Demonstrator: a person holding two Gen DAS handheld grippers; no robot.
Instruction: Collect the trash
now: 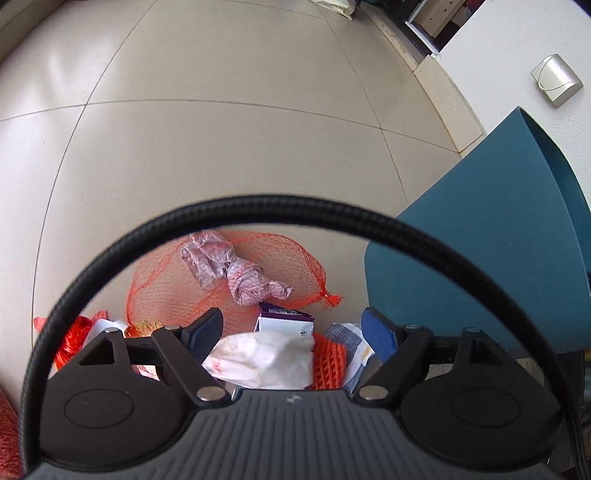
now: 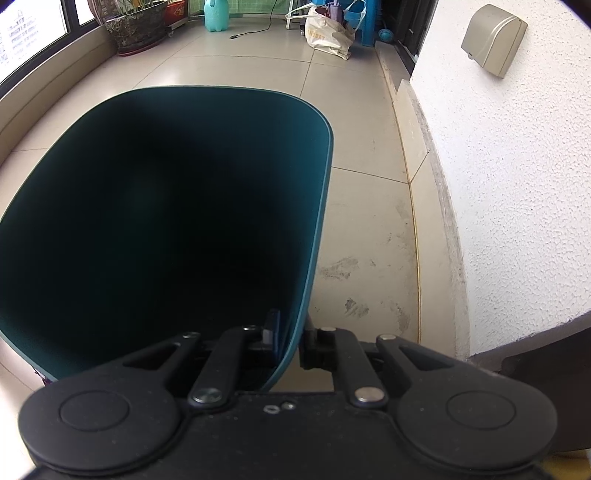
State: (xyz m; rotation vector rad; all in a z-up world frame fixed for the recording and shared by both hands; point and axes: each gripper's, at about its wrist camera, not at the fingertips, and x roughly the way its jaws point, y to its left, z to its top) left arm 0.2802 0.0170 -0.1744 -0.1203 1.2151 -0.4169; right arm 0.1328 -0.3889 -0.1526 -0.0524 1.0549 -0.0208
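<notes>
So the left gripper [image 1: 293, 325] has its jaws spread wide with nothing pinched between them, just hanging over the trash pile on the floor [image 1: 221, 147]. Right under it there's a crumpled white tissue [image 1: 266, 358], with a bit of orange foam netting [image 1: 328, 363] touching its right side and a small purple-and-white carton [image 1: 282, 321] just behind. Off to the left there's some red plastic wrapper [image 1: 72, 341], partly hidden by the gripper body. Further out lies an orange mesh bag [image 1: 266, 273] spread flat on the tiles, and a scrunched pinkish plastic wrapper [image 1: 236, 271] sits on top of it. There's printed paper by the right finger too, can't really make out what it is.

The teal bin [image 1: 480, 251] stands just to the right of the pile. In the right wrist view, the right gripper [image 2: 290, 334] is clamped on the bin's rim, one finger inside the wall and one outside. The inside of the bin is too dark to tell what's in there.

Past the bin: beige tiles, a white textured wall [image 2: 517, 184] on the right, and at the far end a plant pot [image 2: 135, 27] and a white shopping bag [image 2: 327, 35].
</notes>
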